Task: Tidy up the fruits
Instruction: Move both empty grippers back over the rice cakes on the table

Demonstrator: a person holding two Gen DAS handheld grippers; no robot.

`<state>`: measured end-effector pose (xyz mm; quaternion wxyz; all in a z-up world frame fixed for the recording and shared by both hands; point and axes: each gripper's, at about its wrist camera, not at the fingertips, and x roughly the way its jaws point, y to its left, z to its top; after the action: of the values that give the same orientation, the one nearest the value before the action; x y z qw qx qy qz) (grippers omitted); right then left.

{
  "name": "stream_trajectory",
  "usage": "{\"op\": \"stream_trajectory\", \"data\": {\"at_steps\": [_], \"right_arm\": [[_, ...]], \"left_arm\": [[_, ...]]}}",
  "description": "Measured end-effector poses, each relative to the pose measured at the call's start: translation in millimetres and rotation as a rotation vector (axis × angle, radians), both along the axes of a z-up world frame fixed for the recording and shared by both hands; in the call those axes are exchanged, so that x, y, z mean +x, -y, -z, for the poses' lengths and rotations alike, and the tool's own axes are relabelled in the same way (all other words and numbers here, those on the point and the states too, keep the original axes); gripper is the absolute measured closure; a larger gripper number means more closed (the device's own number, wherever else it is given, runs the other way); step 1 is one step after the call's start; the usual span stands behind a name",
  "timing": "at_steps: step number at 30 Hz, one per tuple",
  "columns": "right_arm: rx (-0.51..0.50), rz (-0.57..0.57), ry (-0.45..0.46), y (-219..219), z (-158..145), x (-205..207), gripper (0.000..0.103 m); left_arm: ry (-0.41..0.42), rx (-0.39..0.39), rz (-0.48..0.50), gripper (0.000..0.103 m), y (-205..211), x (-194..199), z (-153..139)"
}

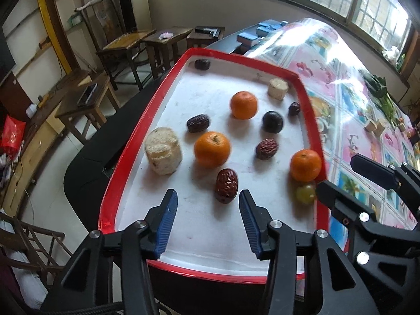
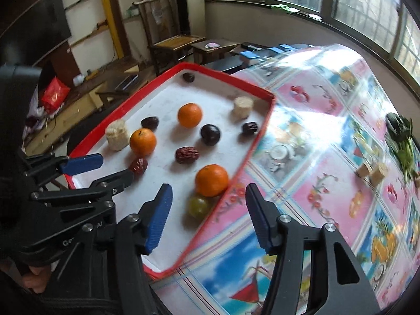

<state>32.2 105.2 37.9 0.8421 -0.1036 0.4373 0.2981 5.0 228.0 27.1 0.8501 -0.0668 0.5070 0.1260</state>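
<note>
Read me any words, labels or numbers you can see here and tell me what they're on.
"Ge": white letters on the body of the left gripper, right wrist view; the rest is hidden behind its arm.
Red marks on the pink squares of the tablecloth: too blurred to read.
Nothing readable on the red-rimmed tray or the fruit.

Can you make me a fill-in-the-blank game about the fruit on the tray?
1. The white tray has a rim coloured ____.
2. The number of oranges on the tray, counting the orange in the middle, is ____.
3. The green grape sits right beside an ____.
4. Both the left gripper and the right gripper have their jaws ____.

Missing words: red; three; orange; open
</note>
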Motion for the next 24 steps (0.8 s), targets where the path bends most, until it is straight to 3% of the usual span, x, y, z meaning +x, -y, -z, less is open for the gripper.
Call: {"op": "stream_trajectory", "data": {"at_steps": [13, 19, 24], "right_arm": [[0.085, 0.172, -0.041, 84, -1, 5, 0.043], [0.118, 0.3, -0.083, 137, 12, 13, 0.043], [0.14, 0.45, -0.143, 192, 32, 34, 0.042]], "left_arm": [[0.046, 0.071, 0.162, 0.053, 78, 19, -16], [0.074, 0.109, 0.245, 0.053, 118, 33, -20], [0.049, 0.1, 0.313, 0.053, 144, 58, -15]]}}
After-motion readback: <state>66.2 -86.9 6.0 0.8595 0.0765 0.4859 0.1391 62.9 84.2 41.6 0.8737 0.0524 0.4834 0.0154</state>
